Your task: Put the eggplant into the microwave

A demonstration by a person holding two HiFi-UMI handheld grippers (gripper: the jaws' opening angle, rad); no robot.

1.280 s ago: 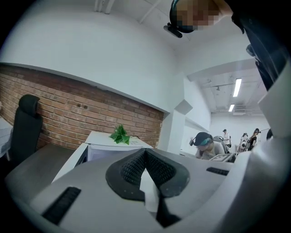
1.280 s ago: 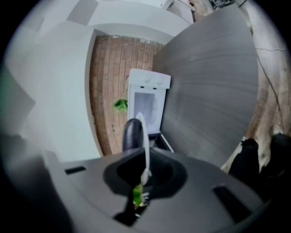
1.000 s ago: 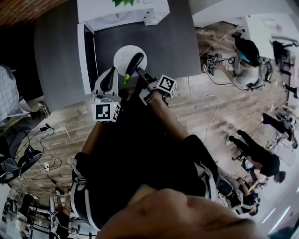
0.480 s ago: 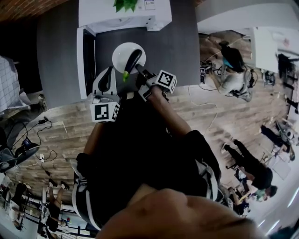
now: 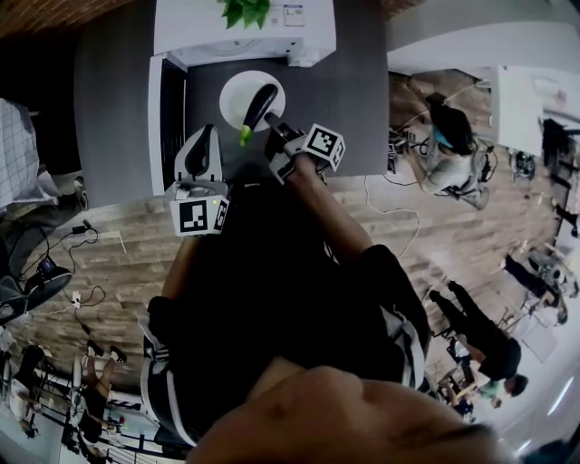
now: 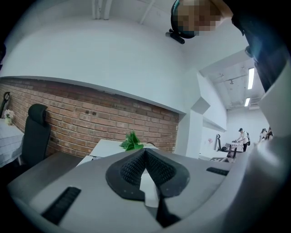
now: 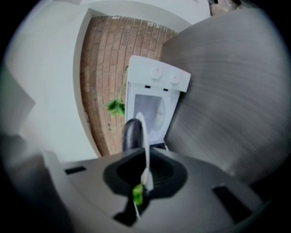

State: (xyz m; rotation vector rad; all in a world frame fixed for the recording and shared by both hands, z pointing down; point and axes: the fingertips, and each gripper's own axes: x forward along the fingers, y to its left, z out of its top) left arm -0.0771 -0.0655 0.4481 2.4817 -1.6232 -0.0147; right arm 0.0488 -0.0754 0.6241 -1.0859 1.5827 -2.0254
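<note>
My right tongs [image 7: 144, 159] are closed on the near rim of the white plate [image 5: 234, 95], and the eggplant [image 5: 260, 101] lies across that plate, dark body toward the far side, green stem [image 5: 244, 136] at the near edge, just beside the grip. So the load is plate and eggplant together, held above the grey table [image 5: 344, 100], just near of the white microwave [image 5: 245, 27]. Its door [image 5: 168, 118] stands swung out to the left.

My left tongs [image 6: 144, 154] are closed too, tips meeting. A white sliver shows behind the tips and I cannot tell what it is. I see nothing held in them.

The eggplant looks smooth, glossy and rounded, so I judge it will roll or slide if the plate tips. It seems light but firm. The plate is stiff, thin-rimmed and probably breakable, and pinched at one edge it wants to sag on the far side. I should keep it level. Taking the eggplant directly, I would grip mid-body, not the stem.
</note>
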